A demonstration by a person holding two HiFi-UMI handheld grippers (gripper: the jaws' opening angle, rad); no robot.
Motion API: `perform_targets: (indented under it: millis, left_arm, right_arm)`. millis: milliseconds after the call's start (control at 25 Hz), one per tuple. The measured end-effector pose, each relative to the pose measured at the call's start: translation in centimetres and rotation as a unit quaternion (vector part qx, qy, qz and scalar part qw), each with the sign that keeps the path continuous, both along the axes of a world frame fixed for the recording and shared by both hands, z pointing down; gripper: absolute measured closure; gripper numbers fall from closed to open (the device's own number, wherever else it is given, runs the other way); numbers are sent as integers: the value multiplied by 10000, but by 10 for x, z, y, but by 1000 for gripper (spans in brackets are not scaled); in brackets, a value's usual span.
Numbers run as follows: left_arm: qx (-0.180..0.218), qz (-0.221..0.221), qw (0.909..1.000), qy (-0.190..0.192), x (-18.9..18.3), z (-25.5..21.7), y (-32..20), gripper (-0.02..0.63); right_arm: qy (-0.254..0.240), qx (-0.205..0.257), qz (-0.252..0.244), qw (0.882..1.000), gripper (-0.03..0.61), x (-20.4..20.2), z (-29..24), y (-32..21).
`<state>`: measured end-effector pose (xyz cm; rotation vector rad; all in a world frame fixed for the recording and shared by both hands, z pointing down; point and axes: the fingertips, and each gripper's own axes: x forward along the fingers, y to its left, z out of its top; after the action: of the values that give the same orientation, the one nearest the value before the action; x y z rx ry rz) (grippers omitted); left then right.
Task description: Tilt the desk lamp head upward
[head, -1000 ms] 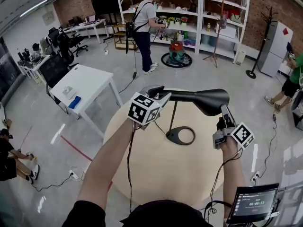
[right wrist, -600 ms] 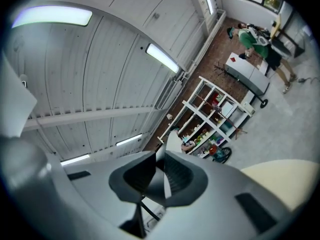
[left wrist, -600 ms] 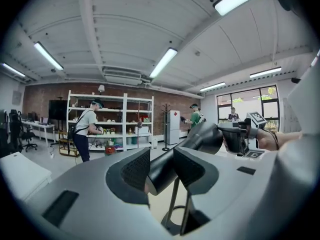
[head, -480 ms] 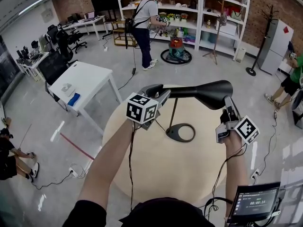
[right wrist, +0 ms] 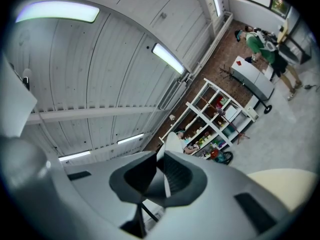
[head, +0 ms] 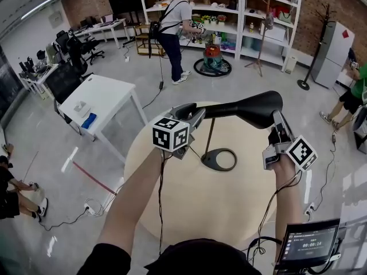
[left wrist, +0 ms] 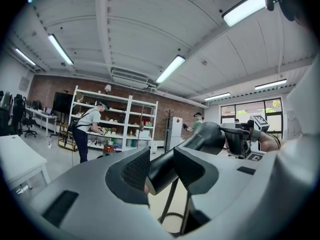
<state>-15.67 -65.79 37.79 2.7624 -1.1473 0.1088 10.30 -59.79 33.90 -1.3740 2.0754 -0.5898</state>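
Note:
A black desk lamp stands on the round beige table [head: 183, 211]: ring base [head: 218, 160], thin stem, and a long arm that ends in the cone head [head: 258, 109], which slopes up to the right. My left gripper [head: 192, 116] is shut on the arm's left end; in the left gripper view the arm [left wrist: 200, 140] runs between the pads of the left gripper [left wrist: 162, 171]. My right gripper [head: 277, 128] is at the head's right rim. Its jaws are closing, and in the right gripper view the head's thin wall [right wrist: 170, 142] is pinched in the right gripper [right wrist: 159, 176].
A white table [head: 103, 105] stands to the left on the grey floor. A person [head: 172, 22] works at white shelves [head: 252, 16] at the back. A small screen [head: 304, 245] hangs at lower right. Cables trail on the floor and more people are at both edges.
The lamp head has risen and tilted upward at its right end, and my right gripper has gone up with it. My left gripper has stayed on the arm.

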Motion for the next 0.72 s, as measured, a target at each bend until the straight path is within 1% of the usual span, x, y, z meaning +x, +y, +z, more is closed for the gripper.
perform_targets:
  millis: [320,720]
  left_arm:
    - [-96,-64,9990,425,-3,4,1,462]
    - [-183,-88,9972,725,-2,6,4,460]
  right_arm:
    - [218,175,-35,9996,534,-8,-22,2]
    - [255,216,-20,9994,538,-9,-32,6]
